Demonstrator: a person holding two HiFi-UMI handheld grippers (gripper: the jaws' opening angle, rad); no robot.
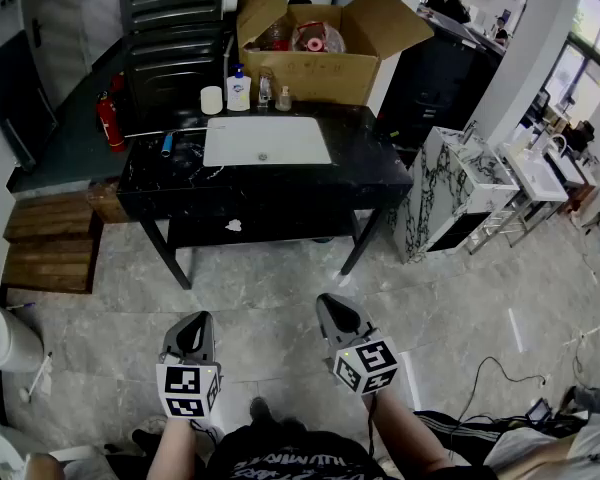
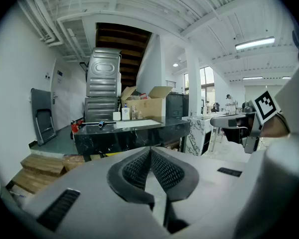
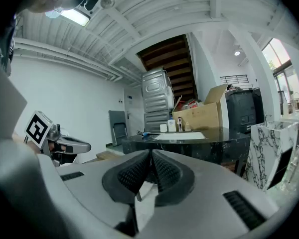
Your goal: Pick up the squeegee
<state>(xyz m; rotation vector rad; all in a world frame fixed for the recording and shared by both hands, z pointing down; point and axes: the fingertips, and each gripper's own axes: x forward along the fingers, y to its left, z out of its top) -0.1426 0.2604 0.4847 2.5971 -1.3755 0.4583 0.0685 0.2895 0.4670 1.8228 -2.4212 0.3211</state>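
Note:
The squeegee (image 1: 167, 142), with a blue handle and a thin metal bar, lies on the left end of the black marble table (image 1: 370, 158), far ahead of both grippers. It shows small in the left gripper view (image 2: 100, 124) and in the right gripper view (image 3: 145, 133). My left gripper (image 1: 197, 318) is held low over the floor near my body, its jaws shut with nothing between them (image 2: 150, 150). Beside it, my right gripper (image 1: 330, 302) is also shut and holds nothing (image 3: 150, 153). Both point toward the table.
A white basin (image 1: 265, 140) is set in the tabletop. Behind it stand several bottles (image 1: 239, 89) and an open cardboard box (image 1: 315, 50). A red fire extinguisher (image 1: 108, 120) and wooden steps (image 1: 48, 240) are at the left, a marble-patterned vanity (image 1: 450, 190) at the right, and cables (image 1: 480, 388) on the floor.

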